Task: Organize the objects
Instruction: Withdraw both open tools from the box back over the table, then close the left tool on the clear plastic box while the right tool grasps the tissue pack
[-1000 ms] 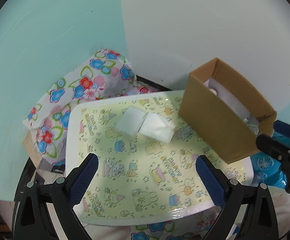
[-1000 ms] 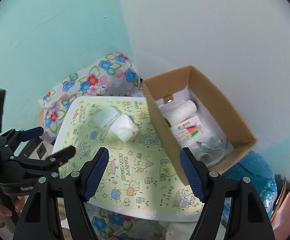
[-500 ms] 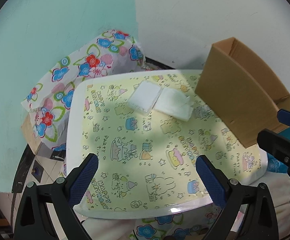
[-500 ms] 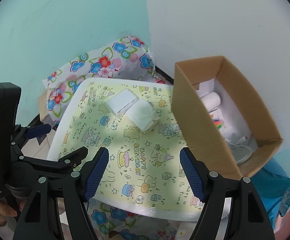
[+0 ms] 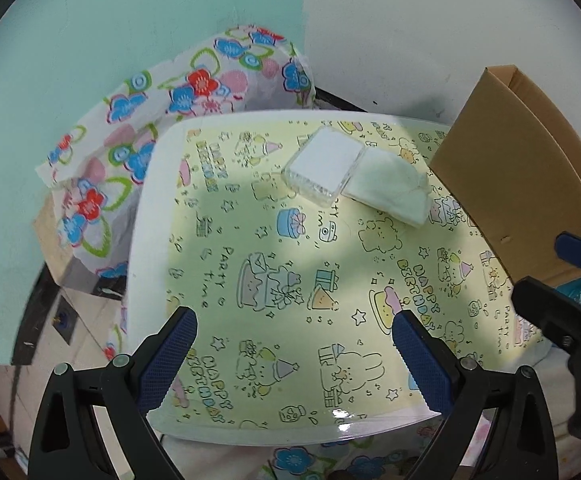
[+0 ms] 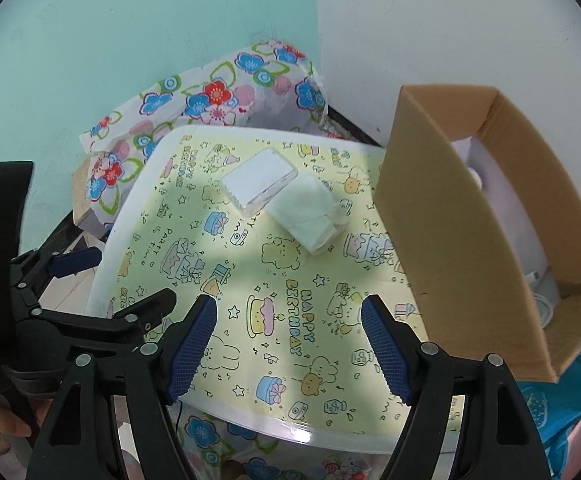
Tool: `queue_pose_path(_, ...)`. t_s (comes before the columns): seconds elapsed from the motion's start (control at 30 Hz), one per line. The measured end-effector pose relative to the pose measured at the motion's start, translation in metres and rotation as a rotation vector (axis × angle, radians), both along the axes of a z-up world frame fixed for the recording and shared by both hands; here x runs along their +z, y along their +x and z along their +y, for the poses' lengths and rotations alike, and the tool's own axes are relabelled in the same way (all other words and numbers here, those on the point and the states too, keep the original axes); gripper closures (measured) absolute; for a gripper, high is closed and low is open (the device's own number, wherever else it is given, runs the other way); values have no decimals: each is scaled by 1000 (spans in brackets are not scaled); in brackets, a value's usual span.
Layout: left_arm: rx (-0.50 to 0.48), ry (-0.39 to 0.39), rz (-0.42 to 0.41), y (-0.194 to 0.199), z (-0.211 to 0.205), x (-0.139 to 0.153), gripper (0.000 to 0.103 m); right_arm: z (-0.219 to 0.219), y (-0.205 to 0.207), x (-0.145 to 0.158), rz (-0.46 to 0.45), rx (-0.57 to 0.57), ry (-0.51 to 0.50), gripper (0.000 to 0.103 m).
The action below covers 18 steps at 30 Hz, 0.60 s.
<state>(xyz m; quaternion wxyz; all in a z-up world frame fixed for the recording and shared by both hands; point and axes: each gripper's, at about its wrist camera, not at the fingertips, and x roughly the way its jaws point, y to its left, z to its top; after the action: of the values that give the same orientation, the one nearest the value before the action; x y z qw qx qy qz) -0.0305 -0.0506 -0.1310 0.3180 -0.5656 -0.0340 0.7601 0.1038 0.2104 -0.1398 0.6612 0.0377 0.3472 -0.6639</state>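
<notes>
Both claws, left [image 5: 294, 350] and right [image 6: 288, 344], hang apart and empty; the clear case [image 6: 258, 182] touching the wipe pack [image 6: 310, 216] beside the cardboard box [image 6: 450, 220] could slip if pinched together.

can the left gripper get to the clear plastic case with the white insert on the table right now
Probably yes. The left gripper is open and empty, and only bare birthday-print tabletop lies between it and the clear plastic case. The white folded cloth touches the case's right edge, which could crowd that finger.

Floral cloth [image 5: 178, 92] beside teal wall [image 5: 90, 20]
</notes>
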Motion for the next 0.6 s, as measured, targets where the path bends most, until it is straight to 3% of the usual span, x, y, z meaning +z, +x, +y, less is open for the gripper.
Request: queue_pose_path(0.6,40,5,-47,-40,4,-31,4,-58,3,-8,11,-30,40,25)
